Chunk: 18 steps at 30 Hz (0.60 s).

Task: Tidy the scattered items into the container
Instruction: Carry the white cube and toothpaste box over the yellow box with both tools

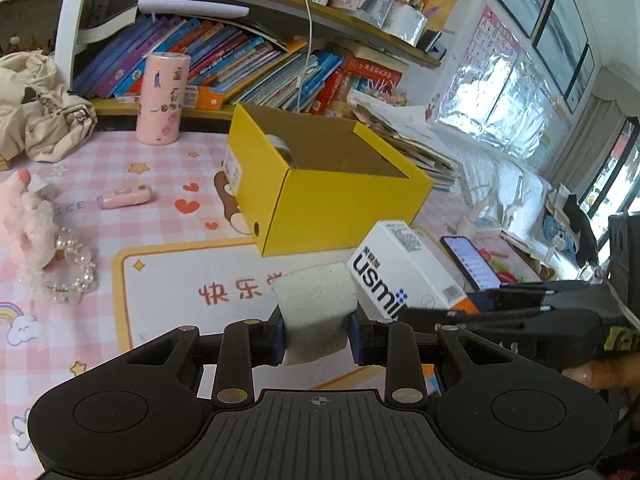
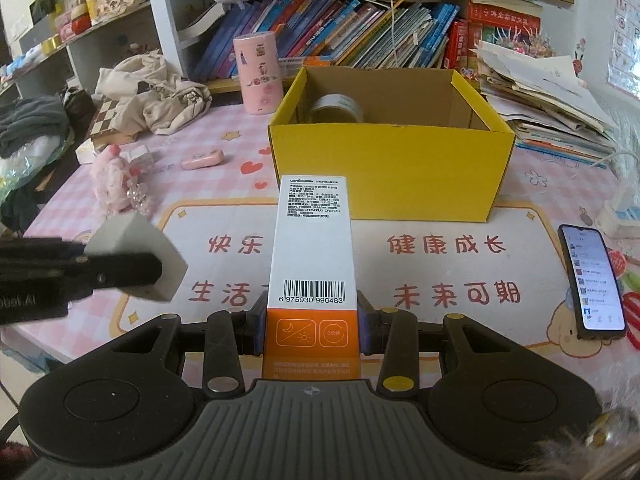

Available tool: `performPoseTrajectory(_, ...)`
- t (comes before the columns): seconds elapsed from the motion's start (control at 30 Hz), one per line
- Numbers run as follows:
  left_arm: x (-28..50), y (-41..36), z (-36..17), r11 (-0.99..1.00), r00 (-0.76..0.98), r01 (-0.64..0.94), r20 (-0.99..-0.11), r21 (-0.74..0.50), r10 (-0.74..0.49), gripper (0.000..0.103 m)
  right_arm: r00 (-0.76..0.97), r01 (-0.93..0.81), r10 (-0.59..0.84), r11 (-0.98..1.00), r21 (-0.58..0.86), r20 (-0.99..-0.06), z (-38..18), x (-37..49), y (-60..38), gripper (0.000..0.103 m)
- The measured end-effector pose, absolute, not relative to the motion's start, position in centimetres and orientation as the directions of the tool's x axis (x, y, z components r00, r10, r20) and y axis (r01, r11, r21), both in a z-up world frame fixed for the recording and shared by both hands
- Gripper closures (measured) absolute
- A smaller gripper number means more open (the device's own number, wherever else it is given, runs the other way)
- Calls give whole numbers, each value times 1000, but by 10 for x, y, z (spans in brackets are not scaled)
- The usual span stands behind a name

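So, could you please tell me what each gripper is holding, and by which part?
The left gripper clamps a grey sponge by its near sides; the right gripper clamps a white carton across its orange end.

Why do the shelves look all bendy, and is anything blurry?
Left wrist view: the fisheye lens bows the bookshelf and tilts the yellow box; the window side glares white. Right wrist view: the left gripper holding the sponge looks slightly blurred; the toothpaste box barcode stays sharp.
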<state>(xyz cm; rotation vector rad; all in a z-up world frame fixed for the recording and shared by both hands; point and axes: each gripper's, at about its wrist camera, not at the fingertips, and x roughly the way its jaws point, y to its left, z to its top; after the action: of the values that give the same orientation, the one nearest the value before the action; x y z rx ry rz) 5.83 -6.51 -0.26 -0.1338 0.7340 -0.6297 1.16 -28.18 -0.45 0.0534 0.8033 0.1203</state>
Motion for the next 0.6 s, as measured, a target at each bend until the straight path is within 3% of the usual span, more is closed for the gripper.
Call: performPoseTrajectory(0.6,76,-120,-4,744,490,586,-591,-321,-641,75,702,32,49,994,101,-710,-4,11,-333,66)
